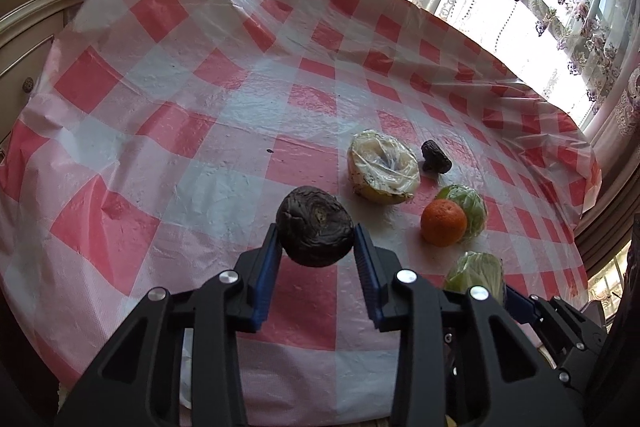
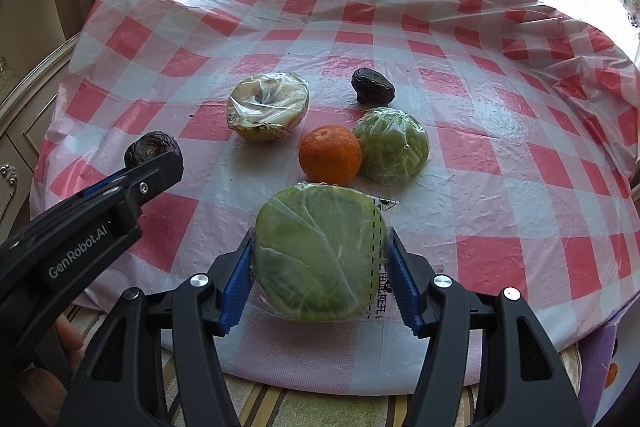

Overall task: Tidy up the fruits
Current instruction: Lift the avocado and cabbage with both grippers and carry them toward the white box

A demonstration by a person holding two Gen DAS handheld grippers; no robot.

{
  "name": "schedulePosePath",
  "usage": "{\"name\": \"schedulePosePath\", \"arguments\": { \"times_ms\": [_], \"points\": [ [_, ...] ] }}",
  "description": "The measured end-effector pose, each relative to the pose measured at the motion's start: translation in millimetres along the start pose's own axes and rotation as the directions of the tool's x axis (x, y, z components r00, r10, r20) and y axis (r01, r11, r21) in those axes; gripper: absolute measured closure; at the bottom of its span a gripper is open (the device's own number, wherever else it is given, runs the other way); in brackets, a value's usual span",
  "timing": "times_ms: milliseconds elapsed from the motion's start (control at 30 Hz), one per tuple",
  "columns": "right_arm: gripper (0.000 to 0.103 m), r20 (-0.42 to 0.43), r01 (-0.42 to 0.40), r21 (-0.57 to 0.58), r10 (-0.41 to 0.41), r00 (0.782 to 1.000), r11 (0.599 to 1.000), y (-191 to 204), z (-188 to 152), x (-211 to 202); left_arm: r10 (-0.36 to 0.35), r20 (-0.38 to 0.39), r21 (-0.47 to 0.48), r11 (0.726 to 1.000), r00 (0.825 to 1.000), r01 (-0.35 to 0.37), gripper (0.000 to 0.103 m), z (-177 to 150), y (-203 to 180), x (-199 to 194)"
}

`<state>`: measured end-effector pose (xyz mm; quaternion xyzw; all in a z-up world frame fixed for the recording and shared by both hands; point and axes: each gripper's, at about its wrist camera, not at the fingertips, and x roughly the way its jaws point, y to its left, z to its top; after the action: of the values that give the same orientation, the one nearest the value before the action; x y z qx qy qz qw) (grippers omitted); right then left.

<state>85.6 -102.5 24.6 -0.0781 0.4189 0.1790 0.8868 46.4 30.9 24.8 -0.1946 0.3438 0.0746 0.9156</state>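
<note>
On the checked tablecloth: six items are seen, two of them gripped.
Left gripper: jaws are closed to a narrow gap on a dark wrinkled fruit, pinched at its sides by the blue pads; whether it is raised off the cloth cannot be told.
Left gripper in the right wrist view: it is seen from the side at the left edge, with the dark wrinkled fruit protruding past its tip.
Right gripper: jaws are held about half open, pressed on either side of a wrapped green vegetable half; the film is printed with a dashed line and characters.
Orange: it is set near the table's middle, touching a smaller wrapped green half.
Wrapped pale cut fruit: it is tilted, cut face up, left of the orange.
Small dark shrivelled fruit: it is placed just behind the smaller green half.
</note>
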Motion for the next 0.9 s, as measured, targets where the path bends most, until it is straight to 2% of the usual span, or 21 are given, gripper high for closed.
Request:
{"name": "schedulePosePath", "arguments": {
  "times_ms": [467,900],
  "points": [
    [0.045,0.037,-0.074,0.032,0.073,0.997,0.997,-11.1,-7.6,-15.2,0.02,0.025,0.027,0.999,0.999,-0.021,0.066,-0.8,-5.8,-3.5],
    [0.045,0.089,-0.082,0.128,0.071,0.993,0.988,-43.0,-16.4,-34.7,0.013,0.076,0.109,0.994,0.997,-0.021,0.066,-3.0,-22.1,-11.8]
  ]
}}
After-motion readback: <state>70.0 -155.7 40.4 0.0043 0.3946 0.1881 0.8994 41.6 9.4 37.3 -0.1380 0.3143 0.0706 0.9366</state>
